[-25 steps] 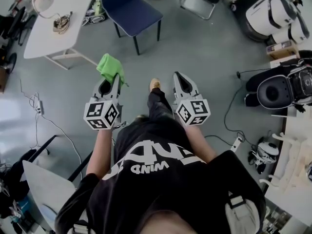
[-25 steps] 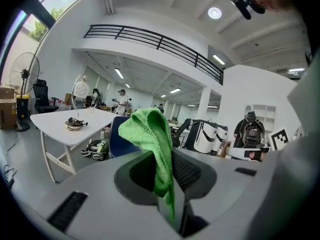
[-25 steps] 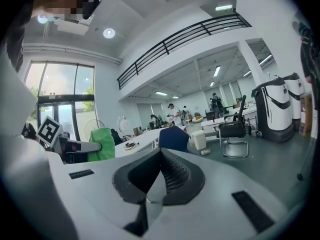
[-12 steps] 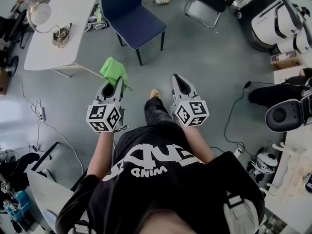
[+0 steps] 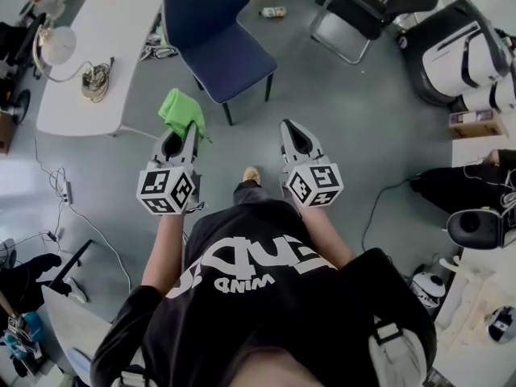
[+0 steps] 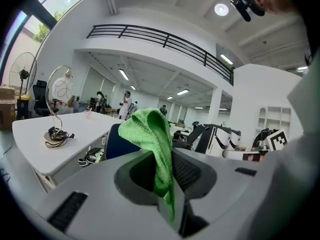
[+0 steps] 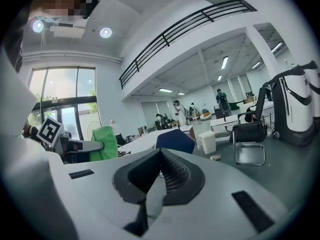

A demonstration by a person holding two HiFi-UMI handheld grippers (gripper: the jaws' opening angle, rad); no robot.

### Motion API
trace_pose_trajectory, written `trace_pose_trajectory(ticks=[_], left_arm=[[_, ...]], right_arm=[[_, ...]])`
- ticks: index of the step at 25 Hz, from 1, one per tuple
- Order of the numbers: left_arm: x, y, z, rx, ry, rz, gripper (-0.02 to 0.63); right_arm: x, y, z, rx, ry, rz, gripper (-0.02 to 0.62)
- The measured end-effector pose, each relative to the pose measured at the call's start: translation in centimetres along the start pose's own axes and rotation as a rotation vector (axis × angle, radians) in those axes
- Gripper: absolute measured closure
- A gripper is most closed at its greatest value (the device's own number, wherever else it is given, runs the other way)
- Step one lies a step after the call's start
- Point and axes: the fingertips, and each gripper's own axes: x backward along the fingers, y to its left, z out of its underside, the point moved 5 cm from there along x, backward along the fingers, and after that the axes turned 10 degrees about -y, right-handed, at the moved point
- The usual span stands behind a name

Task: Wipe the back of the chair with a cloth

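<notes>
The left gripper (image 5: 184, 132) is held out in front of the person at waist height, its jaws clamped on a green cloth (image 5: 181, 110). In the left gripper view the cloth (image 6: 150, 139) is pinched where the jaws meet and rises above them in a soft folded peak, with one edge hanging down into the gap of the gripper (image 6: 170, 186).

The right gripper (image 5: 292, 135) is level with it and well apart from it. Its jaws are together, with nothing between them – the right gripper view shows them meeting in a closed V (image 7: 155, 184).

The chair (image 5: 218, 39) is blue with black legs and stands on the grey floor (image 5: 322, 111) just ahead of the grippers. Its seat is towards the person and its back on the far side. The cloth is near the chair but not touching it.

A white table (image 5: 105, 63) runs along the chair's left, with a lamp (image 5: 56, 45) on it. A black chair (image 5: 355, 14) stands off to the right. One shoe (image 5: 251, 174) of the person shows between the two grippers.
</notes>
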Motion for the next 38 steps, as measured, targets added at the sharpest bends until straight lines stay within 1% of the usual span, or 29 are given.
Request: trace_pose_trajectory(ticks=[4,10,15,20,28,32,38], left_arm=[[-4.1,0.9,-0.7,0.008,-0.010,-0.036,0.535],[-9.2,1.0,-1.3,0.009,-0.033,-0.075,0.535],[-12.1,2.5,-1.9,0.009,-0.042,-0.086,0.535],[-15.3,5.6,-2.7,0.014,-0.048,-0.088,0.535],[-22.4,11.8,-3.9,0.030,-0.033,-0.066,0.535],[-26.3,14.6,-4.8,0.031,-0.015,-0.041,0.535],[-30.6,18.1,-5.9,0.041,0.008,-0.003,0.535]], right_arm=[[-3.6,-2.8,-1.3,0.004,0.010,-0.024,0.598],[-7.2,-6.5,-2.3,-0.022,0.012,-0.060,0.598],[-10.7,-7.0,-1.8,-0.039,0.026,-0.096,0.598],[-15.1,-7.3,-0.7,-0.045,0.049,-0.110,0.598],[-25.0,-7.9,-1.3,-0.031,0.046,-0.103,0.598],[-30.2,-8.2,-2.2,-0.028,0.038,-0.088,0.598],[-35.6,-8.2,-3.1,-0.016,0.021,-0.065,0.598]])
